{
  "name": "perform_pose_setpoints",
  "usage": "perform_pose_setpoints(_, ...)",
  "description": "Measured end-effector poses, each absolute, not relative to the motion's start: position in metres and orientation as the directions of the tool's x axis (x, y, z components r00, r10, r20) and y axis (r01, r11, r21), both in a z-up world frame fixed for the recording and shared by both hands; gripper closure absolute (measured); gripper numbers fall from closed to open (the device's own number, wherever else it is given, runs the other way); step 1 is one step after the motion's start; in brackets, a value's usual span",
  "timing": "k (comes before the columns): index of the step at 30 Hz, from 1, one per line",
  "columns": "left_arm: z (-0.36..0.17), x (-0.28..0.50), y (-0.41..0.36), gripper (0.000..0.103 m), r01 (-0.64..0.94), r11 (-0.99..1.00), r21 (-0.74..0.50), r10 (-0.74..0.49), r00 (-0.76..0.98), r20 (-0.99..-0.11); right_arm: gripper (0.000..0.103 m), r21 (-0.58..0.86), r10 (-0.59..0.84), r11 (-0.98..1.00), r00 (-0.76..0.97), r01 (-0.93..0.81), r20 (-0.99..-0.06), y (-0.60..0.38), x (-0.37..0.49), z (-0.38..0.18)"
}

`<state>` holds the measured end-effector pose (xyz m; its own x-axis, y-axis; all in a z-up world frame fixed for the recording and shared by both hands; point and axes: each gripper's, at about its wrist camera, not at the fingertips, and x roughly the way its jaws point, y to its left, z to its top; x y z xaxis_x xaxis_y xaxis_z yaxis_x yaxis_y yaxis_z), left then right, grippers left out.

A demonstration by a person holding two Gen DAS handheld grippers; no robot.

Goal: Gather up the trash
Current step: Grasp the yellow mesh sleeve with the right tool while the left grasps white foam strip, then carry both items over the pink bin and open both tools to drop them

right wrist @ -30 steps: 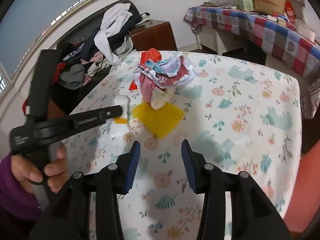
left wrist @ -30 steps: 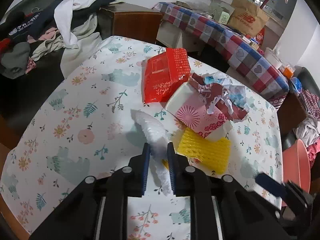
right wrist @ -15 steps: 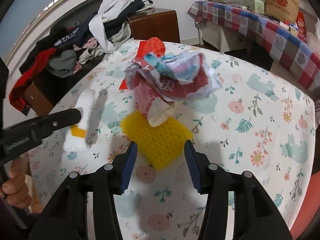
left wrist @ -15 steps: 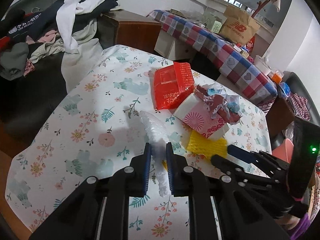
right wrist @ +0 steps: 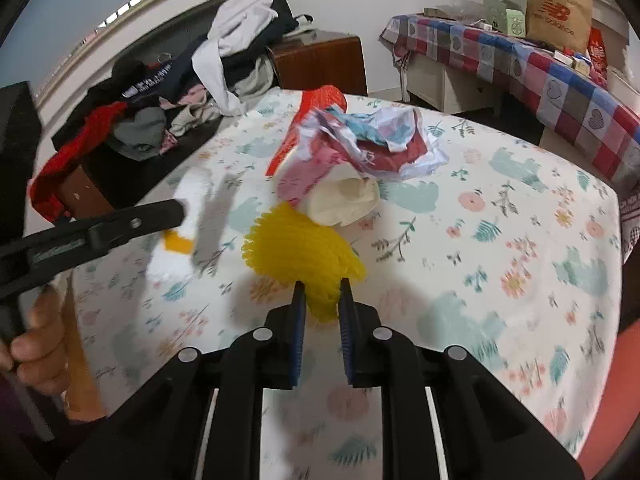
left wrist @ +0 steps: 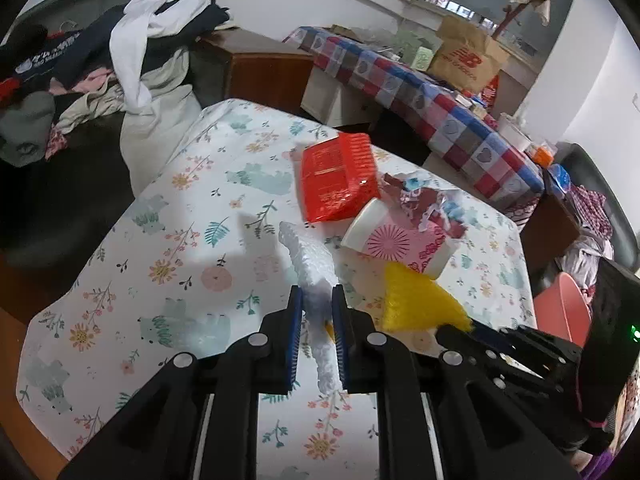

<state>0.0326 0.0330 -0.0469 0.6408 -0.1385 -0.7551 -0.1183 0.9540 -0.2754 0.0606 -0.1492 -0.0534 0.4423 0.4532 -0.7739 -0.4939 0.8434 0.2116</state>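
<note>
My left gripper (left wrist: pixel 316 312) is shut on a white foam net sleeve (left wrist: pixel 310 264), held above the floral table; it shows blurred in the right wrist view (right wrist: pixel 180 224). My right gripper (right wrist: pixel 322 300) is shut on a yellow foam net (right wrist: pixel 300 252), lifting its near edge; the net also shows in the left wrist view (left wrist: pixel 416 300). Behind lie a pink patterned paper cup (left wrist: pixel 396 240) on its side, crumpled wrappers (right wrist: pixel 380 140) and a red plastic bag (left wrist: pixel 336 178).
The floral tablecloth (right wrist: pixel 520 240) covers the table. A pile of clothes (left wrist: pixel 100 68) lies at the left, beside a wooden cabinet (left wrist: pixel 264 68). A checked table (left wrist: pixel 440 112) with a paper bag stands behind. A pink basin (left wrist: pixel 560 308) is at the right.
My right gripper moved forward and closed on the yellow foam net, lifting its edge. My left gripper kept hold of the white foam sleeve and pulled back slightly.
</note>
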Motion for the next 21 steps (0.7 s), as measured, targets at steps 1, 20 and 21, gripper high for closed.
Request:
perform_pose_setpoints(1,-0.045,0.031,0.032,0.089,-0.112,0.955,-0.275,-0.142,0.642,-0.753,0.087,0.216,0.456,0.844,0.445,-0.491,-0.771,-0.153,0.056,-0.051)
perform_pose_setpoints(20,0.000,0.017,-0.103,0.089,0.251,0.934,-0.256,-0.358,0.636,-0.684,0.087,0.192,0.237,0.971,0.677,-0.142,-0.697,-0.305,-0.018,-0.010)
perform_pose_setpoints(21,0.003,0.017,-0.112,0.089,0.271,0.929,-0.253,-0.370,0.633,-0.680,0.087,0.180,0.208,0.977,0.690,-0.113,-0.693,-0.315,-0.020,-0.008)
